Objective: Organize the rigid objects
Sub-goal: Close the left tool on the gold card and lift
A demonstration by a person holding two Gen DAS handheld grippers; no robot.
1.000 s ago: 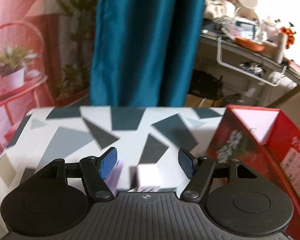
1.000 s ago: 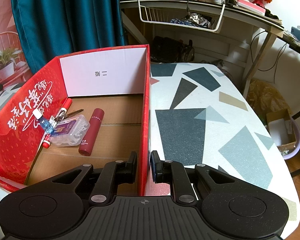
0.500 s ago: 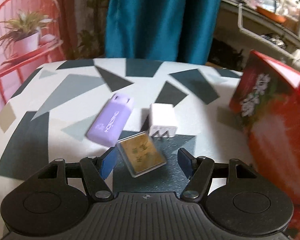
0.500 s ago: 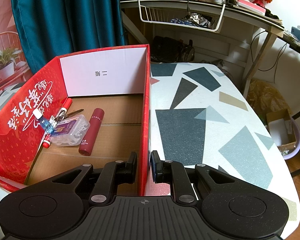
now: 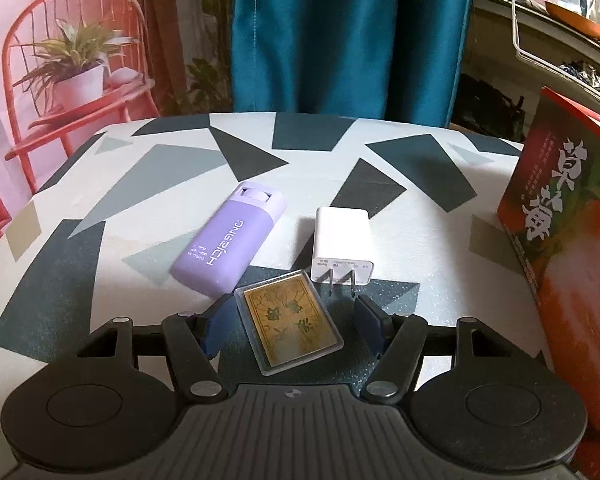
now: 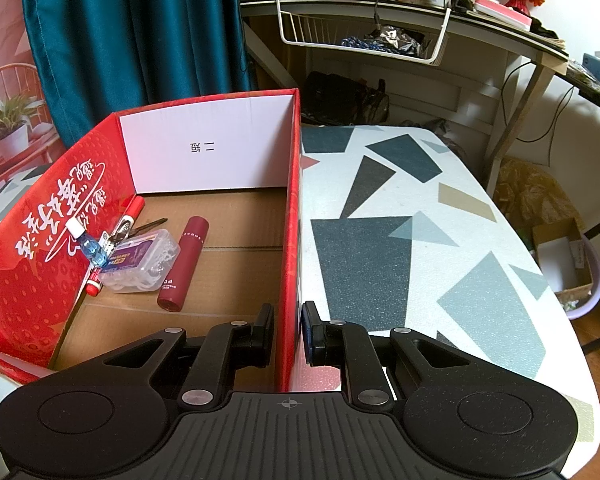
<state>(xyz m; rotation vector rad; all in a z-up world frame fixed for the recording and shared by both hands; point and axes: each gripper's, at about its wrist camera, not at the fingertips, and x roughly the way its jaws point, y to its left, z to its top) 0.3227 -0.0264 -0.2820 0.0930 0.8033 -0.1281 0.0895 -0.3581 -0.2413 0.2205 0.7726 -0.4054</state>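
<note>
Teal curtain (image 5: 348,36) hangs behind the patterned table (image 5: 100,208). On it, the red box (image 6: 296,216) holds a maroon tube (image 6: 183,264), its wall pinched by the right gripper (image 6: 288,334). The left gripper (image 5: 290,326) is spread around a card case (image 5: 292,320).

On the bench (image 5: 100,208), the card case (image 5: 290,320) lies nearest, the charger (image 5: 342,238) behind it, the box (image 5: 560,216) farther right.

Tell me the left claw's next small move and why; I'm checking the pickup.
Probably ease down a little and close on the clear card case. It lies flat on the table between the open left claw fingers, not yet gripped, while the right claw is clamped on the red box wall.
</note>
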